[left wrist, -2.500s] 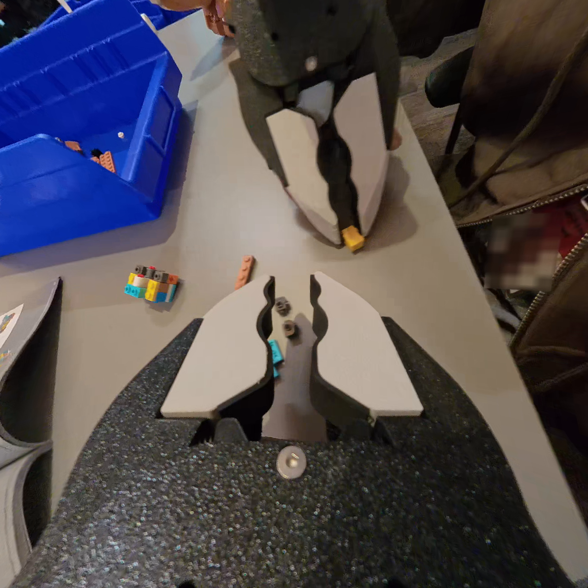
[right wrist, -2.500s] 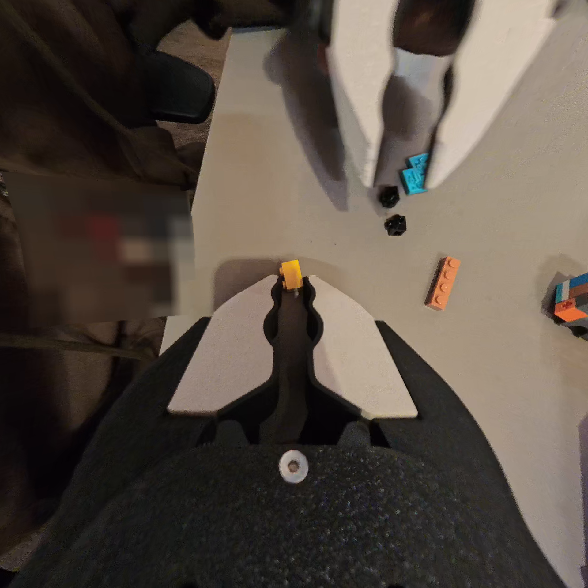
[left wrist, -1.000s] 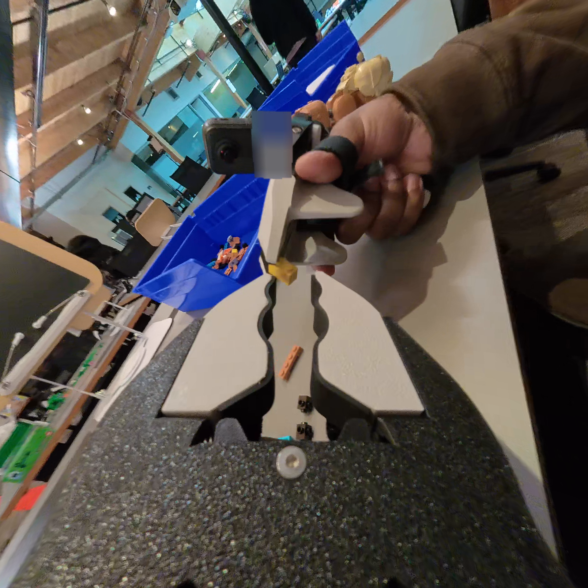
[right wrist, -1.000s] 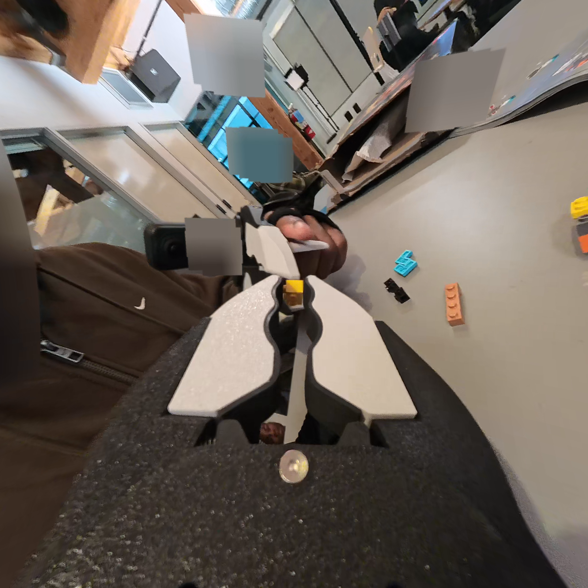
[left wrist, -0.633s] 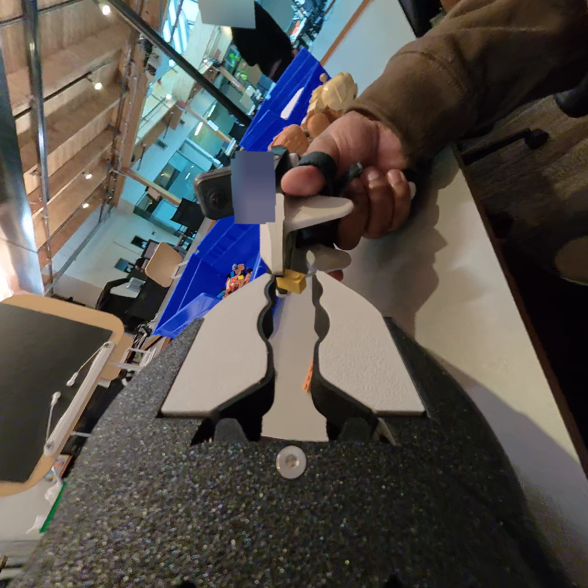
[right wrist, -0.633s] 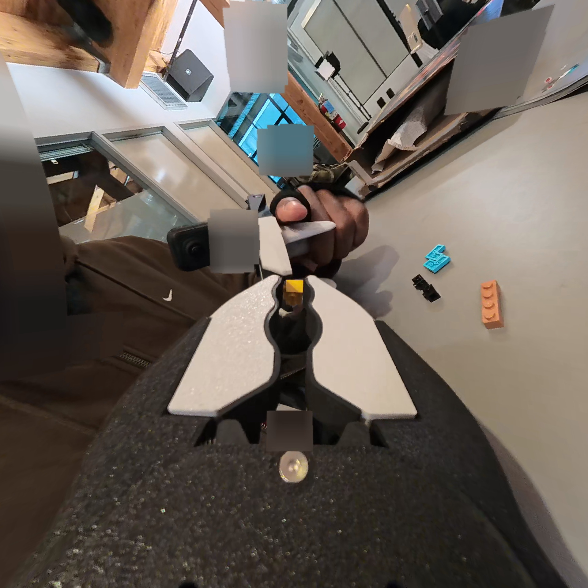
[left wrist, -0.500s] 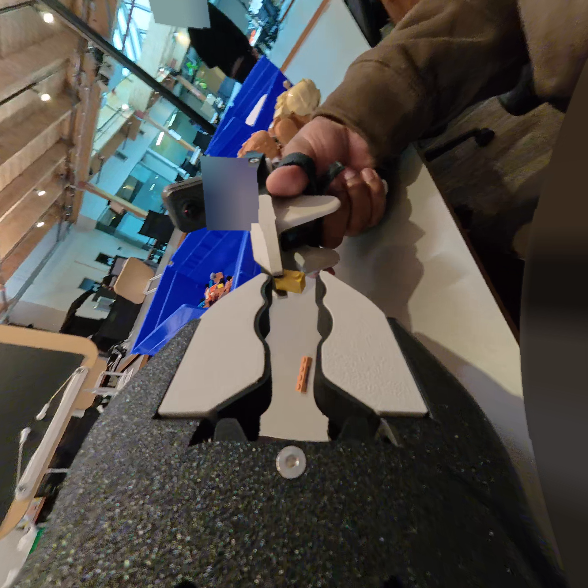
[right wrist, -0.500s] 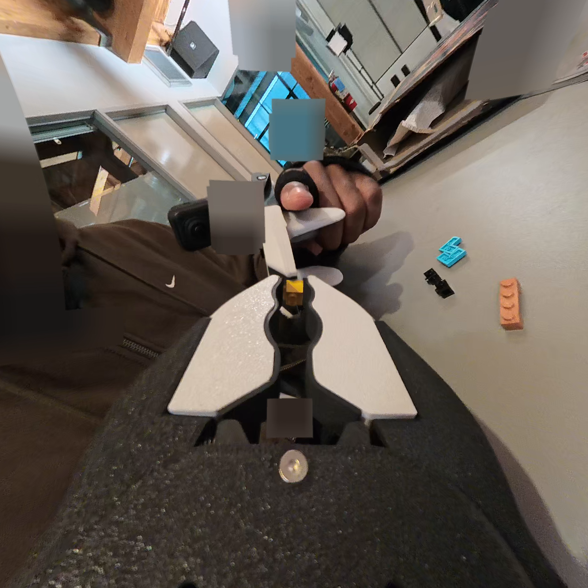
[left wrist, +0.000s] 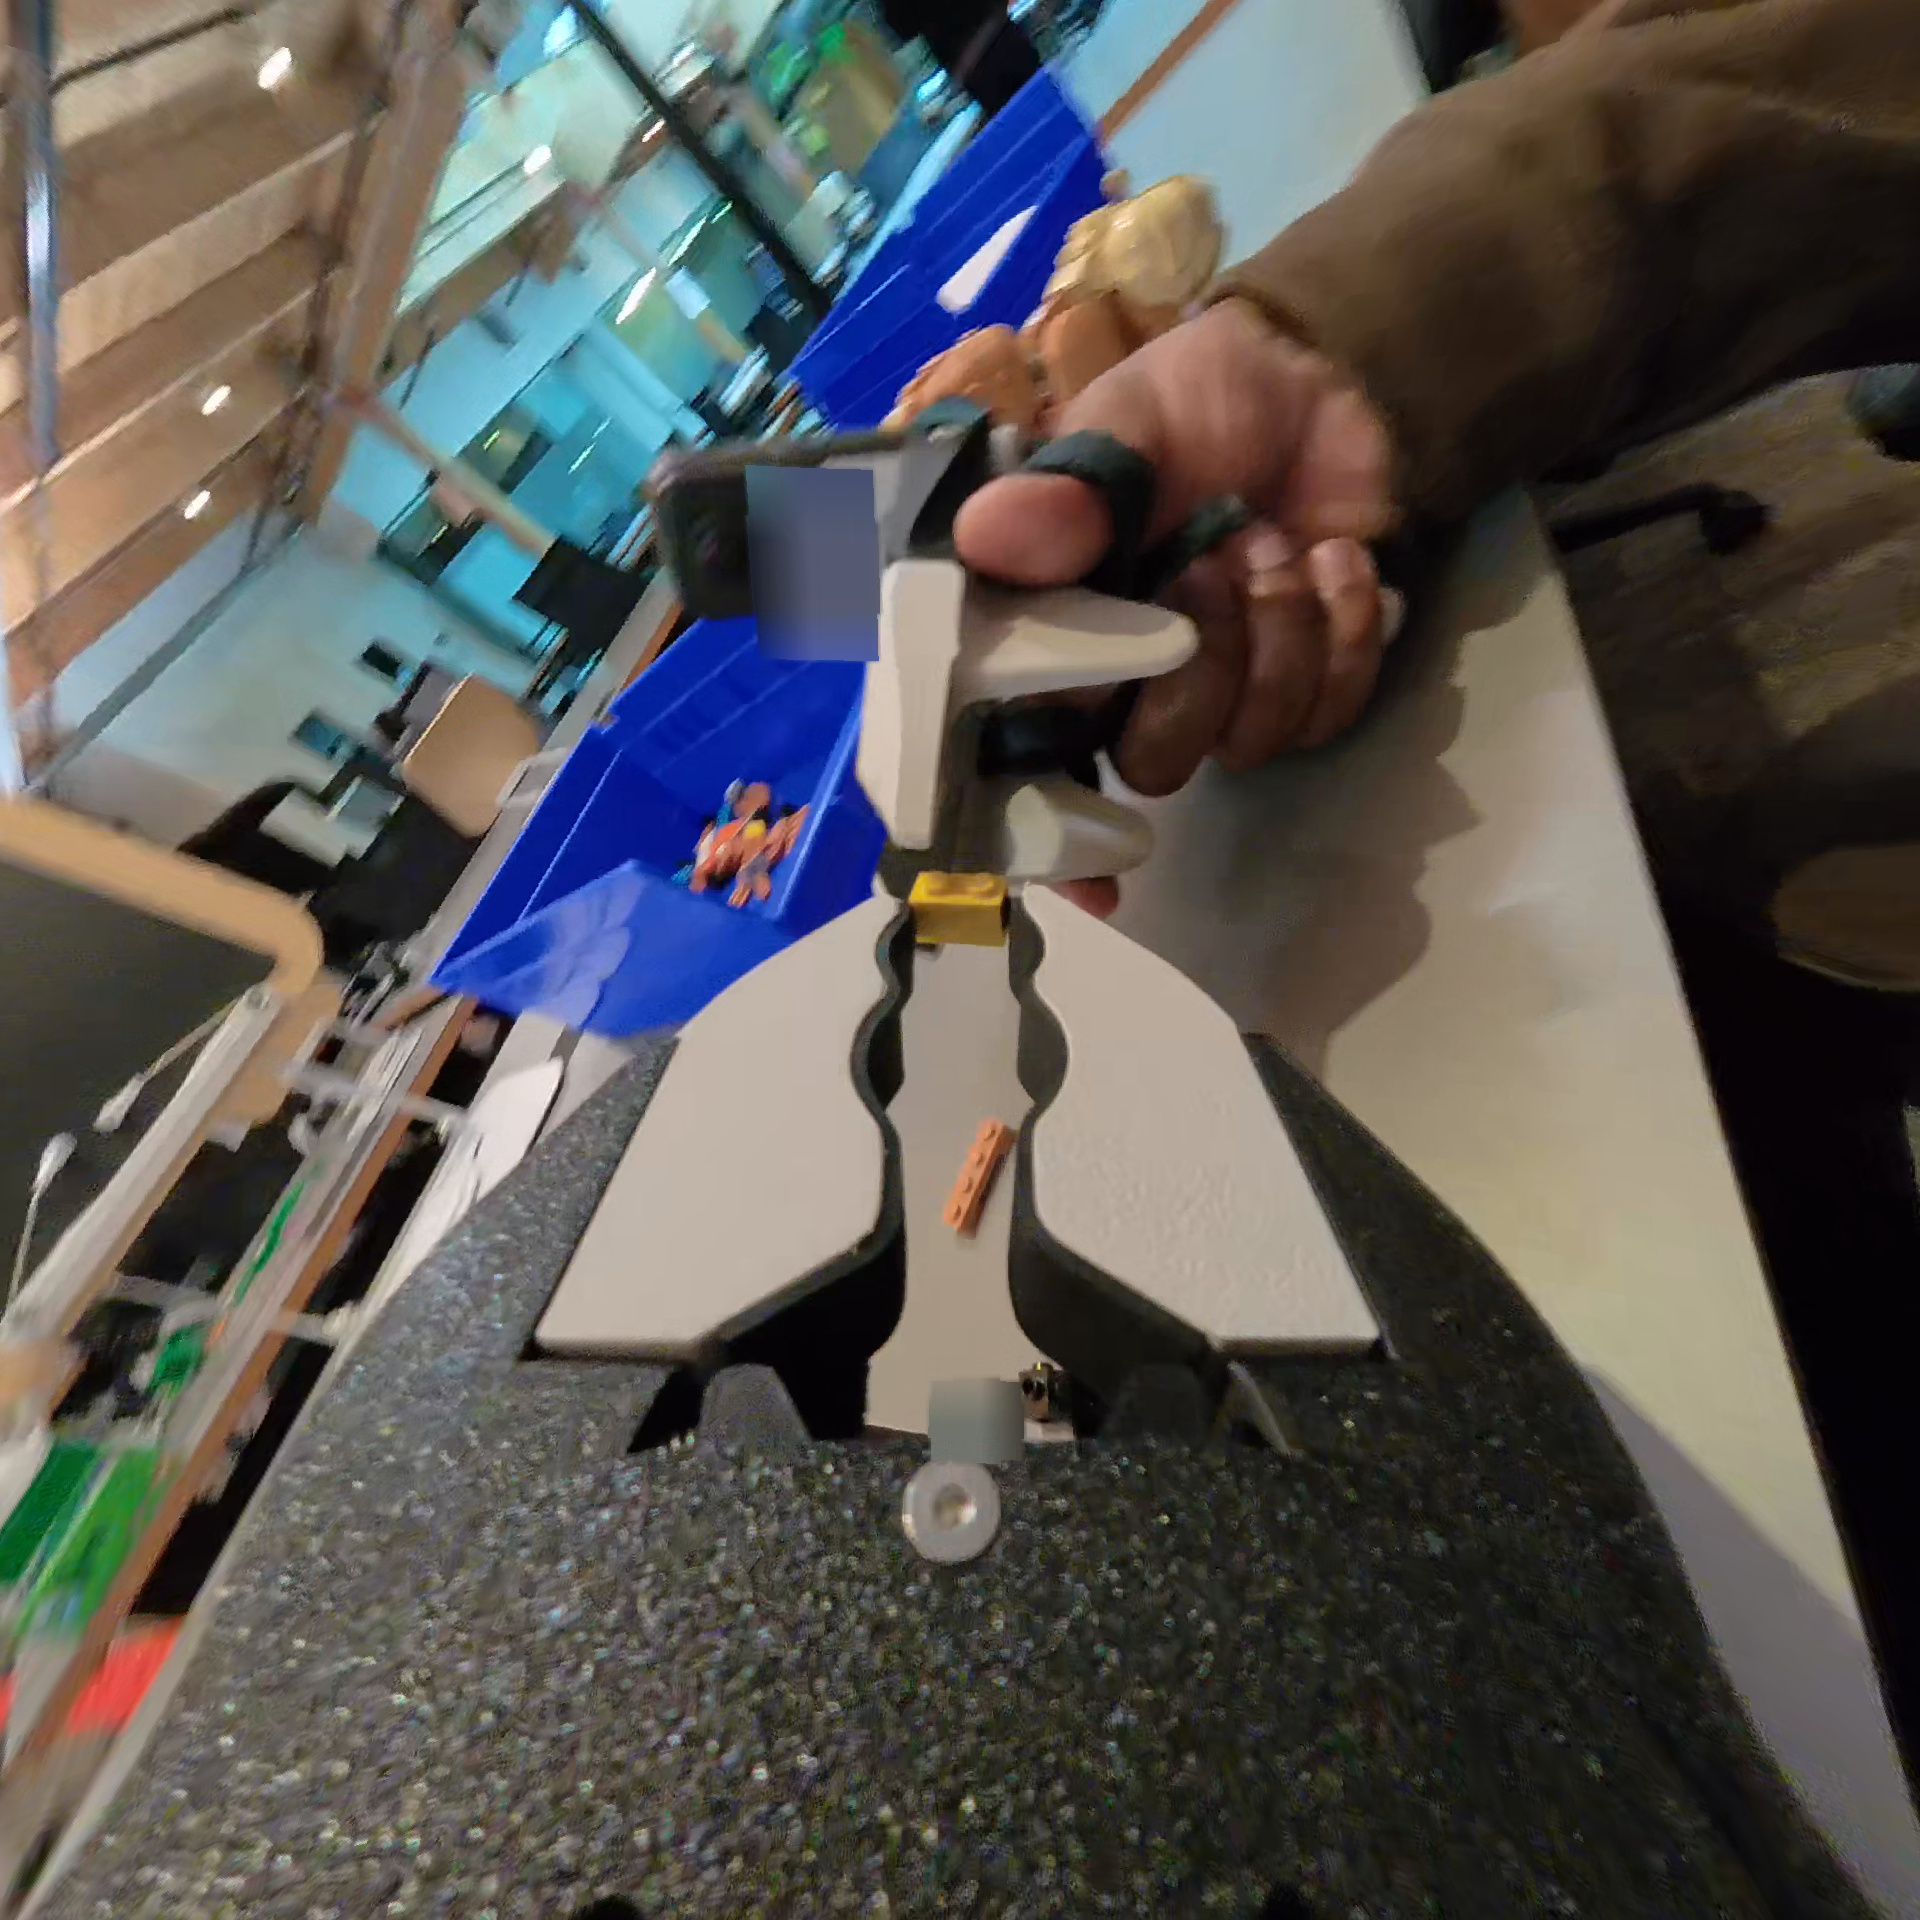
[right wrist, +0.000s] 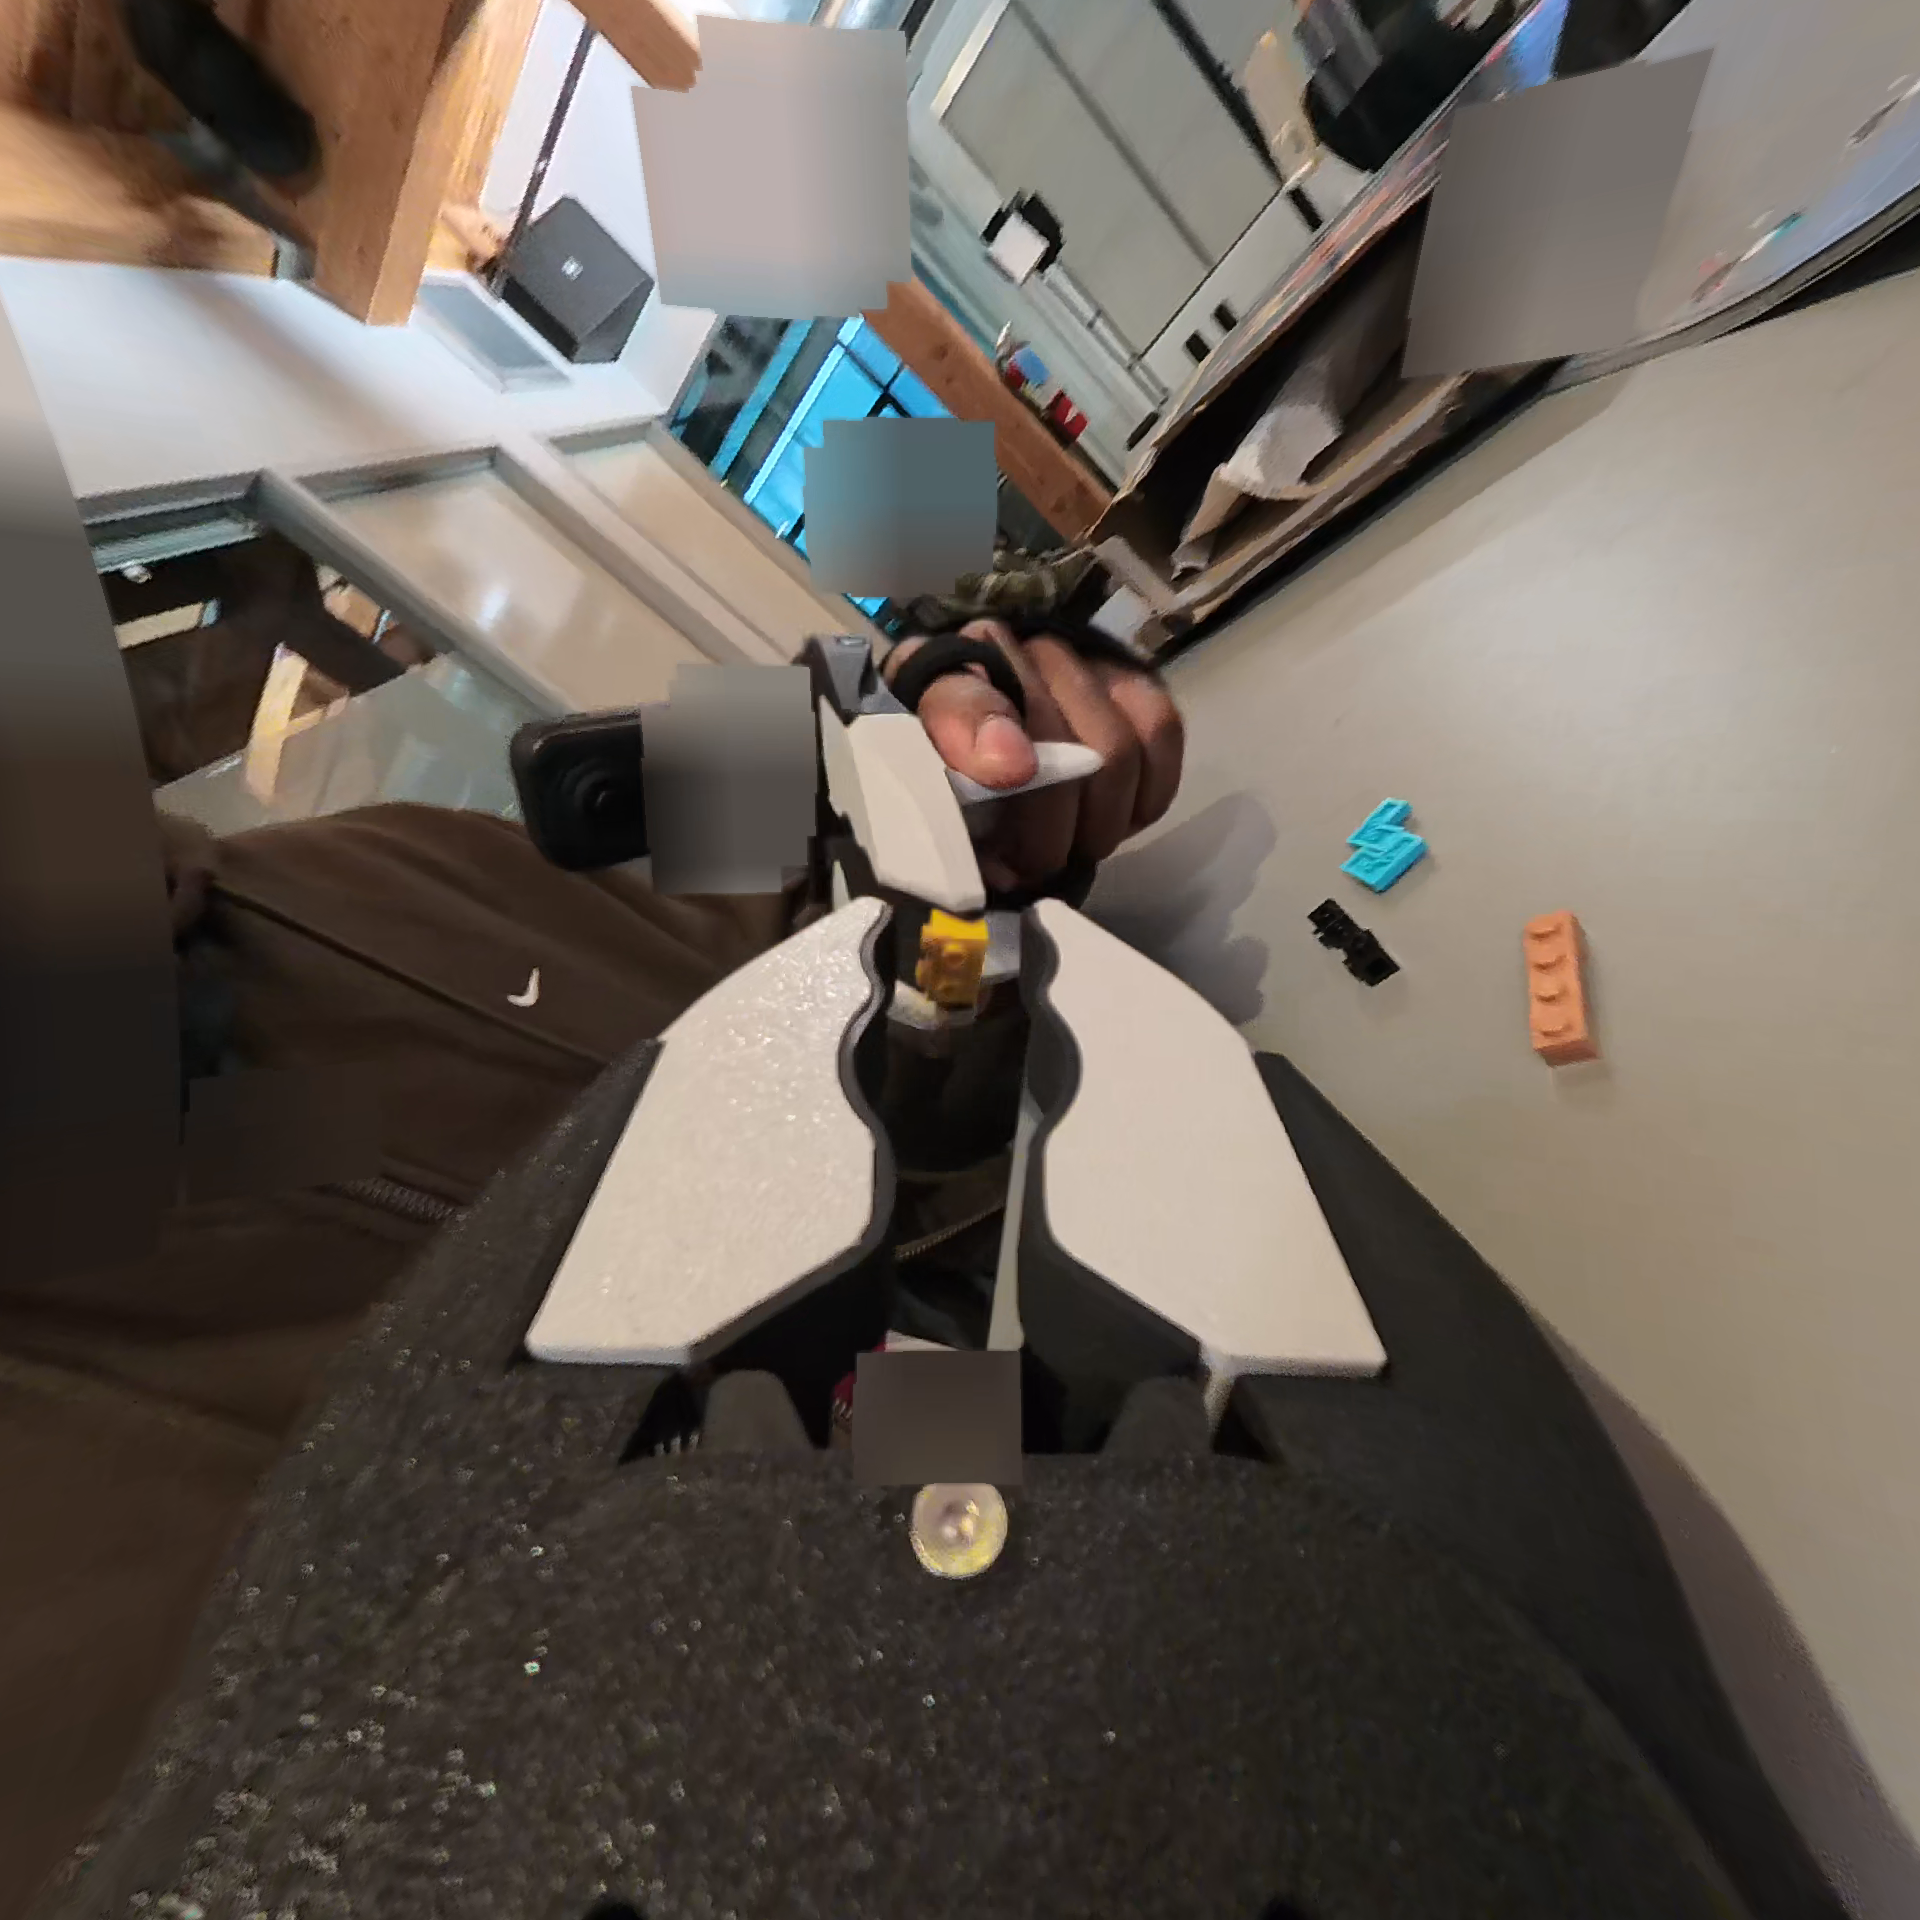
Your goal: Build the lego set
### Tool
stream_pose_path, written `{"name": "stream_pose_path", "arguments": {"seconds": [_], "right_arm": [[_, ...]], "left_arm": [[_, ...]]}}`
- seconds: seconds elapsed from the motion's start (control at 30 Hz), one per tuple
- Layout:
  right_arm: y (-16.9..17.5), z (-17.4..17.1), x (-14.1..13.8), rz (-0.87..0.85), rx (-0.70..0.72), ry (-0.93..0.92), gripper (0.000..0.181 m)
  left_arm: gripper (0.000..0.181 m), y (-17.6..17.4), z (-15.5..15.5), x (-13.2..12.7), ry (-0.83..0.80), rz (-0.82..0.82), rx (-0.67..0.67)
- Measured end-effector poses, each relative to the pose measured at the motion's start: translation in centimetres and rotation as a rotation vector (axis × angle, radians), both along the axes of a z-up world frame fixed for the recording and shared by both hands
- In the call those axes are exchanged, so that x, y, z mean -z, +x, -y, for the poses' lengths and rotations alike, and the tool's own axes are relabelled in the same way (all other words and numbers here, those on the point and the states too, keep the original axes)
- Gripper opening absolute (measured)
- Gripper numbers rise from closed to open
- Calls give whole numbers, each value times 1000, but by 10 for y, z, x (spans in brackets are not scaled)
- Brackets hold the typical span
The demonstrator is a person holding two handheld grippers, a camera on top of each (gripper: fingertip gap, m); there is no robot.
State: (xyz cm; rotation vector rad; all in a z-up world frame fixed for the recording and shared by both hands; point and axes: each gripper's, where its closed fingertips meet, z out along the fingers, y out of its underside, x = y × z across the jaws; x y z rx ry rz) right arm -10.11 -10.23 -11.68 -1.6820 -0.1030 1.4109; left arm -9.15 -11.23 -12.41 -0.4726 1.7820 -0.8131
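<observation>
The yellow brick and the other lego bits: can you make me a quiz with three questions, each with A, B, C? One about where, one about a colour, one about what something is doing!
1. Where is the yellow brick?
A. In the bin
B. Between gripper fingertips, up off the table
C. On the table beside the orange brick

2. What colour is the bin with loose pieces in it?
A. Red
B. Green
C. Blue

3. What is the orange brick doing?
A. Lying flat on the table, ungripped
B. Clamped in a gripper
C. Standing on its end

Answers:
1 B: the yellow brick spans the left gripper fingertips, with the right gripper tips around it too.
2 C: the bin is bright blue.
3 A: the orange brick lies studs-up on the table, away from both grippers.
</observation>
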Motion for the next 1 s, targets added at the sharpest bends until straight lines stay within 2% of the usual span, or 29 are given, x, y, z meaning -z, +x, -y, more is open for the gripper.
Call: {"name": "stream_pose_path", "arguments": {"seconds": [0.1, 0.2, 0.3, 0.43, 0.6, 0.87, 1.0], "right_arm": [[4, -3, 9, 87, 84, -27, 25], [-1, -6, 22, 224, 129, -62, 28], [-6, -9, 29, 323, 159, -80, 27], [-10, -9, 36, 404, 172, -98, 15], [-6, -10, 39, 458, 168, -88, 13], [34, -24, 45, 584, 53, -125, 13], [41, -33, 46, 662, -44, -122, 12]], "left_arm": [[17, 5, -16, 4, -9, 16, -220], [17, 4, -19, 13, 59, 13, -347], [17, 3, -14, 21, 104, 1, -381], [17, 1, -11, 24, 126, -1, -390], [20, -2, -15, 30, 114, -58, -315], [27, 4, -69, 41, -75, -452, -82], [25, 14, -76, 54, -119, -620, 104]]}}
